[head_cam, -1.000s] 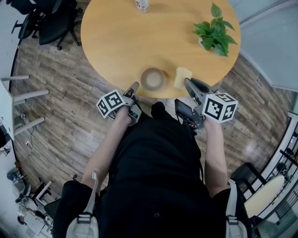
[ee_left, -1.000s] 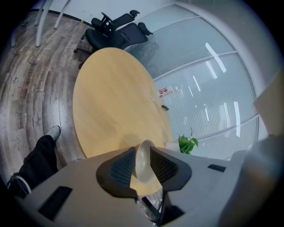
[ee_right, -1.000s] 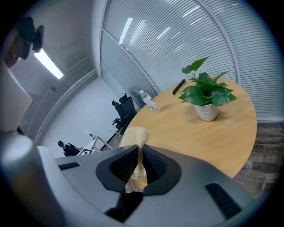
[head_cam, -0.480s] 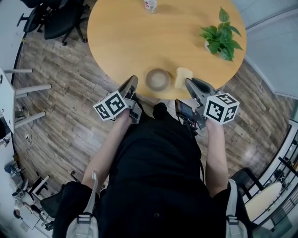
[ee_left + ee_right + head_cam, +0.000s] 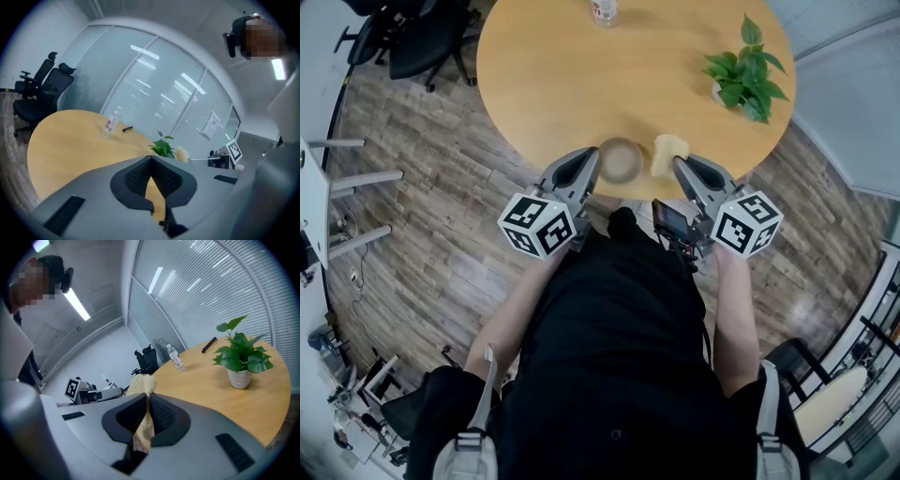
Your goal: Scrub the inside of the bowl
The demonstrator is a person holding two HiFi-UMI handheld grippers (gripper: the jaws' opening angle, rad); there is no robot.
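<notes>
Round wooden desk (image 5: 572, 84) over plank flooring (image 5: 441, 216). Near its closest edge, a brownish bowl (image 5: 621, 159), upright, mouth up, inside too small to read. Just to the right of it, a pale yellow sponge (image 5: 667, 153), close beside the bowl yet apart from it by a thin strip of desk top.

Left tongs (image 5: 151, 158): clenched tip to tip, only just drawn shut, nothing pinched between the ribbed pads (merely a wedge of desk top visible through the gap behind the tips). Seen from the head view, tips right by the bowl's left rim; touching or not, impossible to tell.

Right tongs (image 5: 147, 397): clamped on the sponge, with foam squeezed between the pads and bulging out past the tips. Pointed at the desk edge, right of the bowl, so bowl between the two pairs of tongs.

Farther off on the desk: a potted plant (image 5: 743, 70) in a white pot toward the right side, a clear bottle (image 5: 602, 9) at the far edge, both well apart from the bowl. Black office chairs (image 5: 408, 42) on the floor beyond the desk's left side.
</notes>
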